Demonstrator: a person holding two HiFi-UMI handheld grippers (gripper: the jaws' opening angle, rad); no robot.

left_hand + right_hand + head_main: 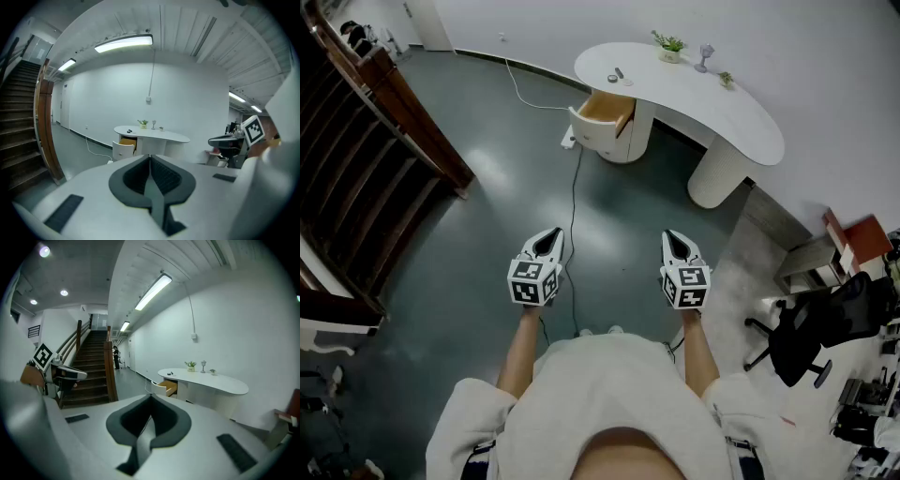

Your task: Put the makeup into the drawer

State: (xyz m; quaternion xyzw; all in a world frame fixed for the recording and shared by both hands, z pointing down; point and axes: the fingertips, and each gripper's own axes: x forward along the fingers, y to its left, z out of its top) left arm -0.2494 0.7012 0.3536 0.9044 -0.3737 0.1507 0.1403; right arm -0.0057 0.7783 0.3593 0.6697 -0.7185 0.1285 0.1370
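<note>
**Grey pads shut, nothing held**

Grey pads of the left gripper (150, 158) meet at the tip with nothing between them. The right gripper (151, 399) is likewise closed and empty. Both hang side by side over the dark floor (487, 216) in the lower middle of the head view, well apart from the task's things. The makeup (617, 75) lies as two small dark pieces on the white desk (712, 103), upper centre of frame, just above the open drawer (605, 108). One piece looks slightly elongate, long axis roughly up-down the frame — too small to tell which way it points.
</note>
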